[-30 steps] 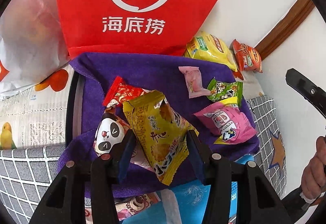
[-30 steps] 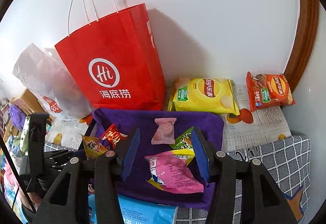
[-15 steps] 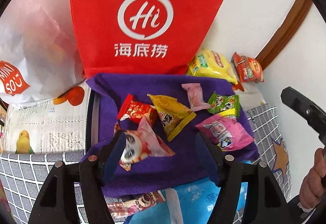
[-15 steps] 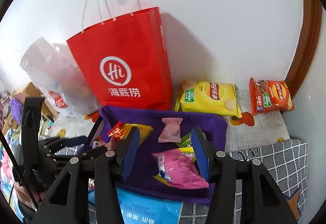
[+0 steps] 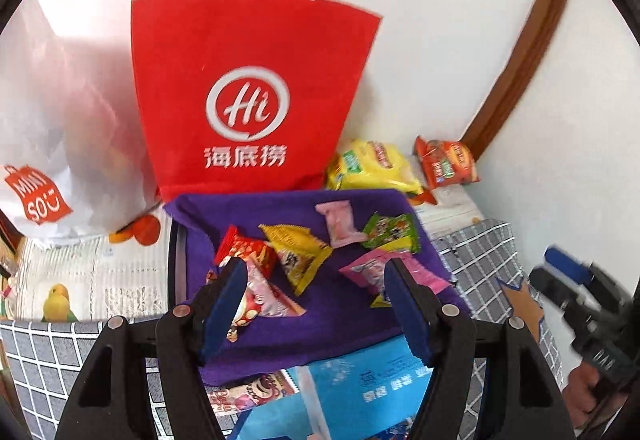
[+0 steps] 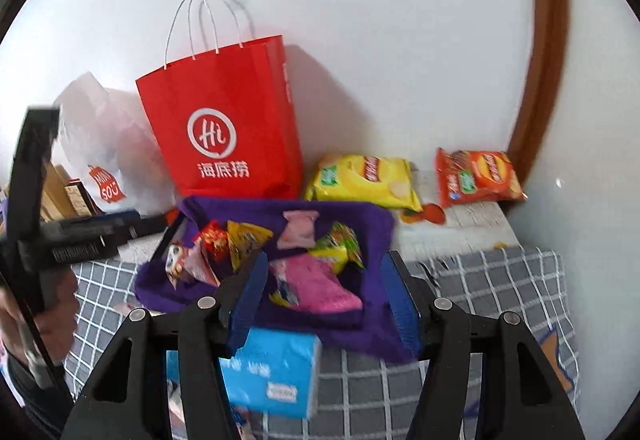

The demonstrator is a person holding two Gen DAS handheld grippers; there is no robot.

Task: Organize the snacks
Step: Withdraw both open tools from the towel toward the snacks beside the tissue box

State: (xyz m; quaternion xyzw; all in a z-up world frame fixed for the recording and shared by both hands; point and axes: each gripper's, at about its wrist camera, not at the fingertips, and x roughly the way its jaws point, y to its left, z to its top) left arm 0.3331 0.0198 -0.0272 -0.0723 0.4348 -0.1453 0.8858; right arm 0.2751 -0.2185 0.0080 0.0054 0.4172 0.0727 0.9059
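Note:
A purple cloth-lined tray [image 5: 280, 208] [image 6: 372, 224] holds several small snack packs: a red one [image 5: 244, 250], a yellow one [image 5: 296, 252] [image 6: 244, 240], a pale pink one [image 5: 340, 224] [image 6: 298, 230], a green one [image 5: 390, 232] [image 6: 340, 244], a bright pink one [image 5: 376, 272] [image 6: 316, 284] and a panda pack [image 5: 260, 300]. My left gripper [image 5: 314, 304] is open and empty above the tray's near edge. My right gripper [image 6: 326, 300] is open and empty, over the bright pink pack.
A red paper bag [image 5: 248, 92] [image 6: 224, 120] stands behind the tray, with a white plastic bag [image 5: 52, 112] to its left. Yellow [image 6: 364, 180] and orange [image 6: 478, 174] chip bags lie at the back right. A blue pack [image 6: 272, 376] lies in front of the tray.
My left gripper has let go of the yellow pack, which now lies on the tray. Both grippers have drawn back and up from the tray.

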